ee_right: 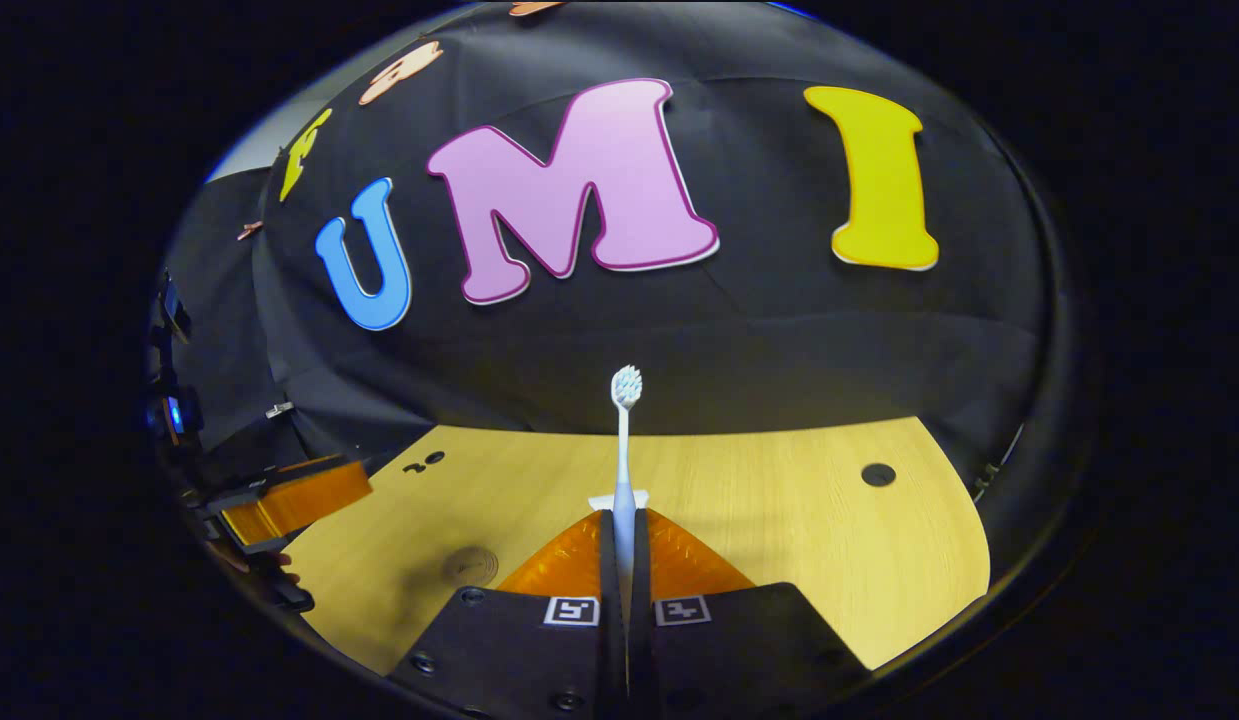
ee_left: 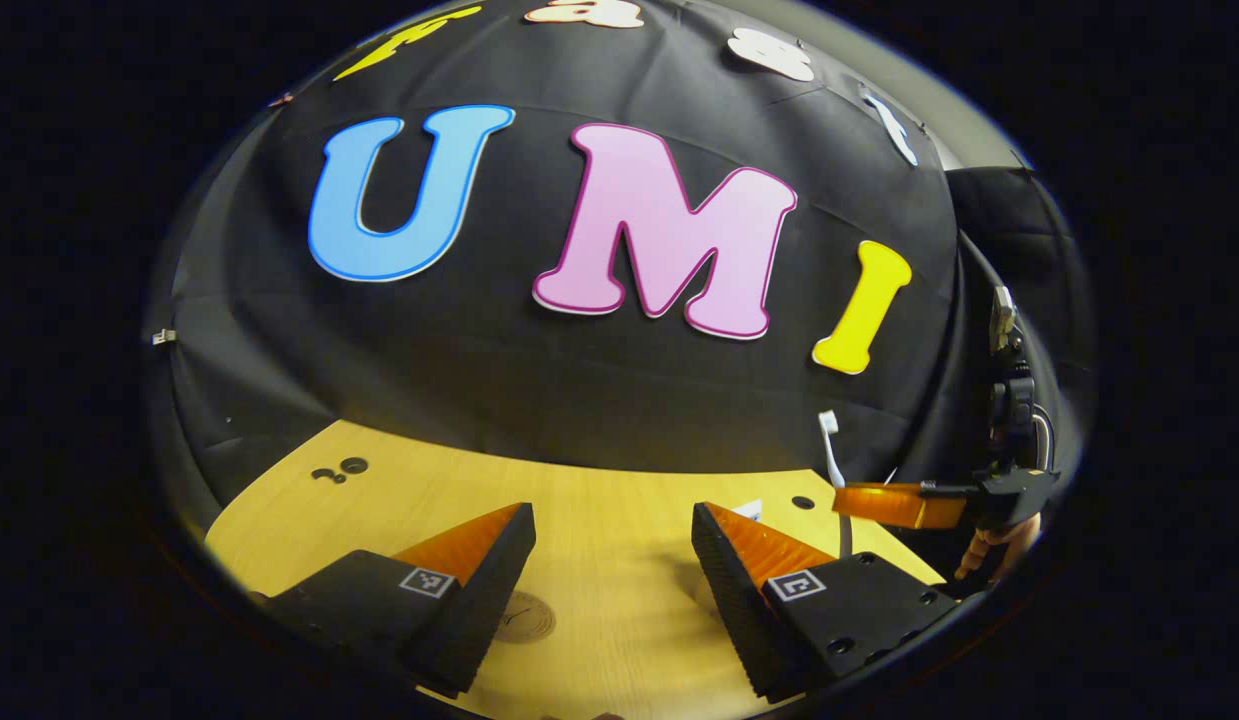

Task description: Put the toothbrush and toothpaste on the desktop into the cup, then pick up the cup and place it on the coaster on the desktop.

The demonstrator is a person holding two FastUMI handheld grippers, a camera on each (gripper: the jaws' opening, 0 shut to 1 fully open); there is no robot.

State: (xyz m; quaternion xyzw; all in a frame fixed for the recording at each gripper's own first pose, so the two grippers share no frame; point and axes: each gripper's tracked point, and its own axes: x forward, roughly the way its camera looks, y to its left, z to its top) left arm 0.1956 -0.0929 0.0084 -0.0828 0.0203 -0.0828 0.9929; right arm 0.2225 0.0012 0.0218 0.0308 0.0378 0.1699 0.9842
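My right gripper (ee_right: 624, 520) is shut on the white toothbrush (ee_right: 624, 450), which stands upright above the wooden desktop (ee_right: 779, 520) with its bristle head up. In the left gripper view the same toothbrush (ee_left: 830, 445) rises from that right gripper (ee_left: 894, 503) at the far right, with a hand (ee_left: 989, 550) below it. My left gripper (ee_left: 612, 515) is open and holds nothing, low over the desktop. The round brown coaster (ee_left: 527, 617) lies flat between its fingers, partly hidden by the left one. The coaster (ee_right: 471, 565) sits left of the right gripper's fingers.
A small white thing (ee_left: 749, 508) peeks from behind my left gripper's right finger, too hidden to identify. Dark holes (ee_right: 878, 474) mark the desktop at the far right, more holes (ee_left: 339, 470) at the far left. The black cloth wall closes the back edge.
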